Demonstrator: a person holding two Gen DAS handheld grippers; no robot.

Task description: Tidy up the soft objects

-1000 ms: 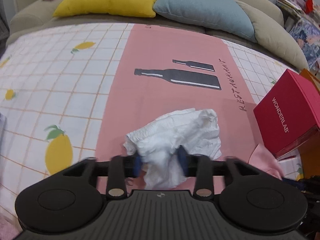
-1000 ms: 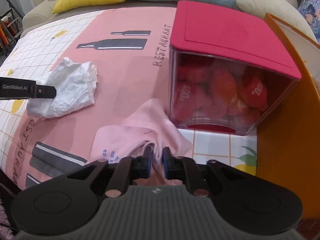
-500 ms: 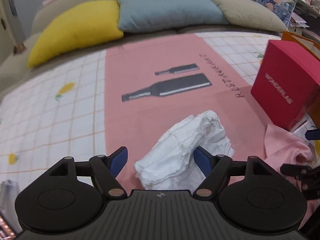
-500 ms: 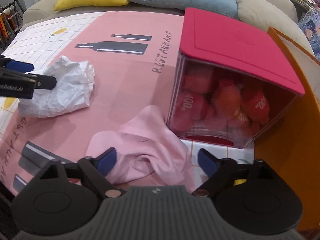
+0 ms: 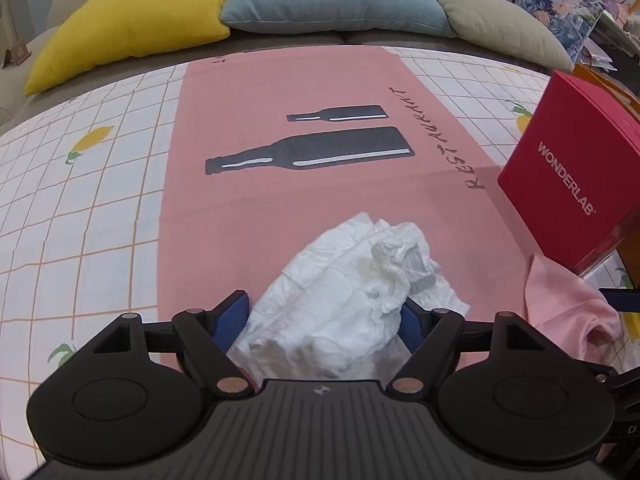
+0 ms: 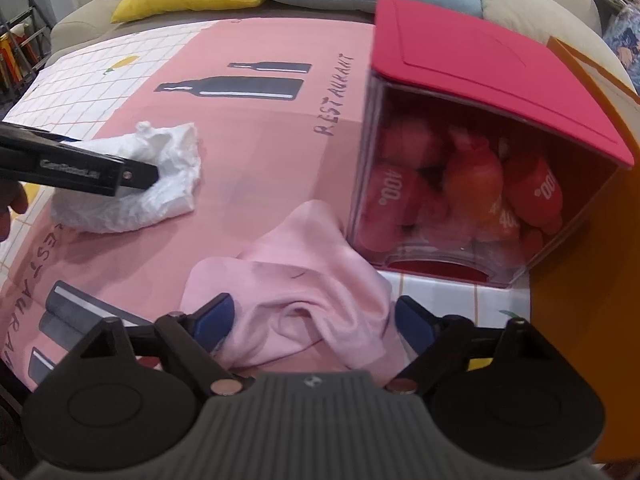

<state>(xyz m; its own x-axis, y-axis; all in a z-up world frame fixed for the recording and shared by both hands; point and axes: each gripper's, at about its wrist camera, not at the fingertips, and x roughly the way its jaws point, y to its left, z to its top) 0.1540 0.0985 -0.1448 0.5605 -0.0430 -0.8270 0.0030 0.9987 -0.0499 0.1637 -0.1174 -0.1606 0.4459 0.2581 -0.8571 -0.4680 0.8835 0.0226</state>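
The left gripper (image 5: 326, 314) has its jaws spread wide around the crumpled white cloth (image 5: 352, 292) lying on the pink mat (image 5: 280, 208). The right gripper (image 6: 310, 320) is likewise spread, straddling the pink cloth (image 6: 304, 276) bunched just beside the red-lidded box (image 6: 476, 136).

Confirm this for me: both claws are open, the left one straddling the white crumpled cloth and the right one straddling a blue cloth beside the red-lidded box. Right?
Not quite. In the right wrist view, the cloth between the right claw's fingers is pink, not blue. The rest holds: both claws are open, the left claw straddles the white crumpled cloth, and the pink one lies beside the red-lidded box.
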